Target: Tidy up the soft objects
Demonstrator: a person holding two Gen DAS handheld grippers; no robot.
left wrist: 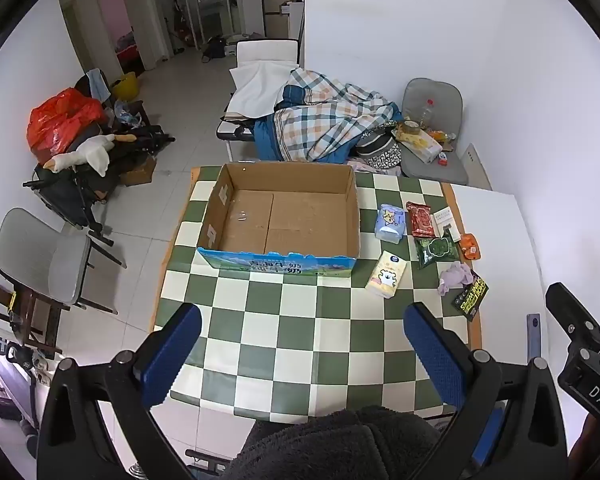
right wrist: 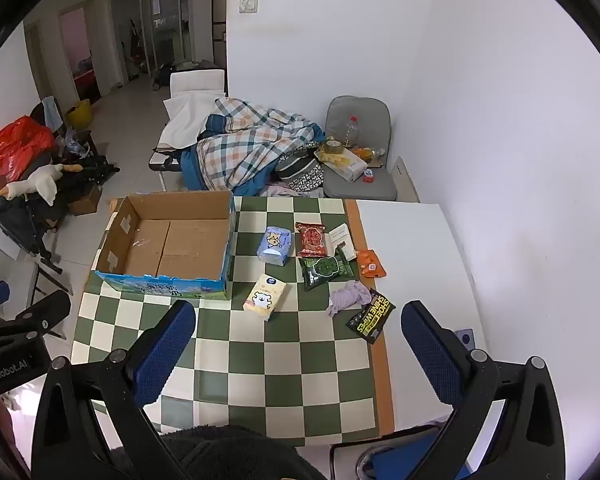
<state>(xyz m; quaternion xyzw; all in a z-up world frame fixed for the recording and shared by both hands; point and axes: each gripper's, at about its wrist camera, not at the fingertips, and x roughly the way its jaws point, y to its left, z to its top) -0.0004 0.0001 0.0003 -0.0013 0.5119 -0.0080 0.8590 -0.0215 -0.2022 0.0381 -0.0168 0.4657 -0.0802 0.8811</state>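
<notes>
An open, empty cardboard box (left wrist: 284, 216) (right wrist: 168, 244) stands on the green-and-white checked table (left wrist: 284, 320) (right wrist: 284, 352). To its right lie soft packs: a yellow tissue pack (left wrist: 386, 274) (right wrist: 264, 296), a blue tissue pack (left wrist: 390, 222) (right wrist: 275, 245), a red pack (left wrist: 421, 219) (right wrist: 311, 239), a green pack (left wrist: 436, 251) (right wrist: 325, 270), an orange pack (left wrist: 470, 246) (right wrist: 371, 264), a lilac cloth (left wrist: 454, 276) (right wrist: 348, 298) and a black wipes pack (left wrist: 471, 296) (right wrist: 371, 317). My left gripper (left wrist: 302, 356) and right gripper (right wrist: 300, 352) are open and empty, above the table's near edge.
A white booklet (right wrist: 342, 238) lies behind the green pack. A grey chair (left wrist: 40, 264) stands left of the table. Behind the table are a cot with a plaid quilt (left wrist: 324, 120) and a cluttered grey chair (left wrist: 432, 136). A white wall (right wrist: 520, 160) runs along the right.
</notes>
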